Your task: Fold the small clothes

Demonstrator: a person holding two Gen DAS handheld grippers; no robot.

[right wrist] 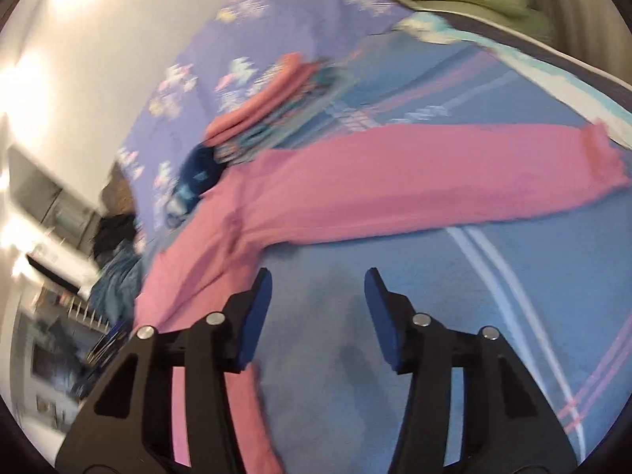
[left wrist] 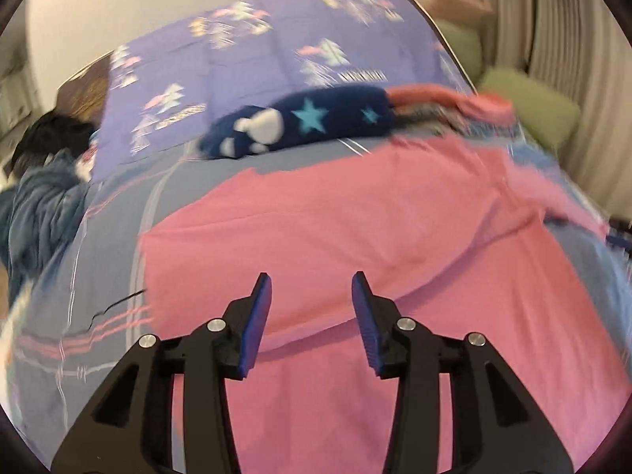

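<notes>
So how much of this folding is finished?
Done, it seems: a small stack of folded clothes lies at the far side of the bed. In hand: nothing; the left gripper and right gripper are open and empty. Left: the pink garment is spread out, one long part stretched sideways.

Bed (left wrist: 118, 237) with blue striped sheet, purple quilt (left wrist: 245, 63) at far end. White wall (left wrist: 79, 19); green cushions (left wrist: 529, 114) by curtain (left wrist: 572, 39).

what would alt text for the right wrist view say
A long pink knit garment lies spread on a blue striped bedsheet, one sleeve stretched rightwards. The open right claw hovers above the sheet, holding nothing; the image is motion-blurred.
</notes>
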